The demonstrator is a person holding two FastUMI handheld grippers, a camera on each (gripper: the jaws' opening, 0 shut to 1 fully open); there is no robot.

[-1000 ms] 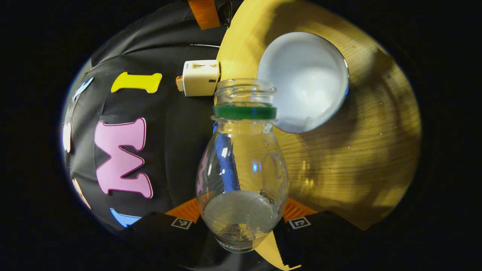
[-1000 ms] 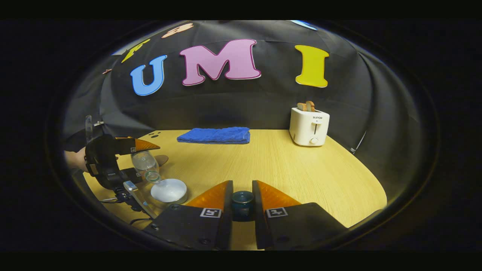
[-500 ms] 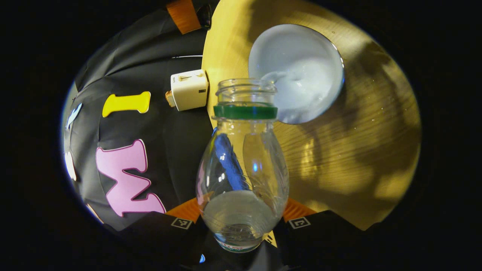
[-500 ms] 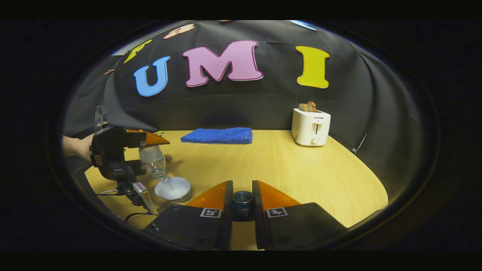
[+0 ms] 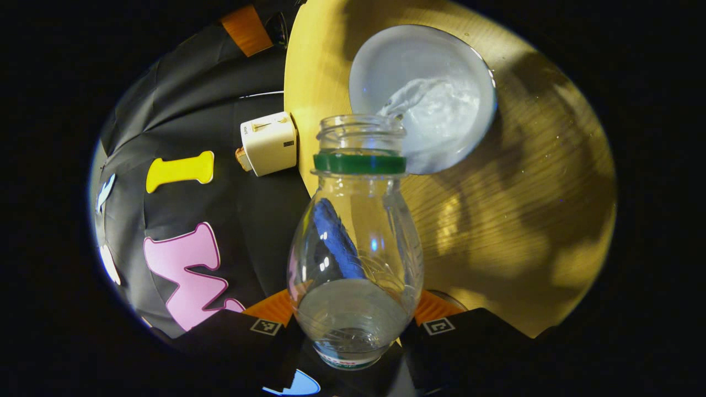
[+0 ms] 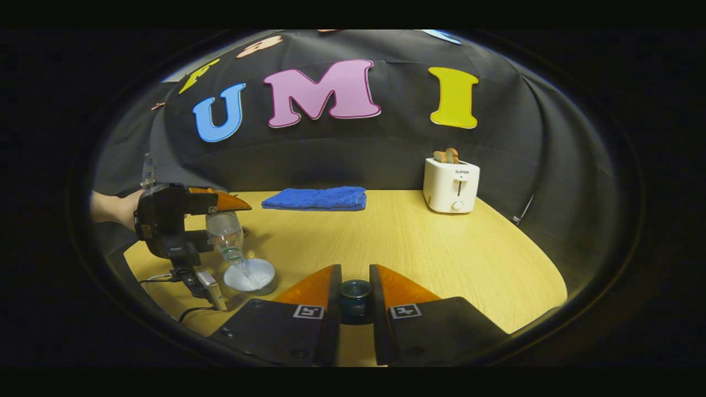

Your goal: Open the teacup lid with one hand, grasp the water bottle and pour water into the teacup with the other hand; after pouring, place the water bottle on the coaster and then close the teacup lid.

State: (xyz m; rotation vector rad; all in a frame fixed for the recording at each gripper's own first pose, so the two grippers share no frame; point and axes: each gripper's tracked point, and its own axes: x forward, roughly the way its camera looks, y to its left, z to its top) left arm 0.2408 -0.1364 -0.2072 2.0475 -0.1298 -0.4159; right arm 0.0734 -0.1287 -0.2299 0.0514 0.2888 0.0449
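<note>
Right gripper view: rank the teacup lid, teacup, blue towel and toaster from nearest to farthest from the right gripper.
1. Teacup lid: its knob sits between the fingers of the right gripper.
2. Teacup: low left, under the tilted water bottle.
3. Blue towel and toaster: both at the table's far edge, too close to call.

open table (image 6: pixel 441 248) centre, towel (image 6: pixel 314 198) and toaster (image 6: pixel 451 184) along wall
</note>
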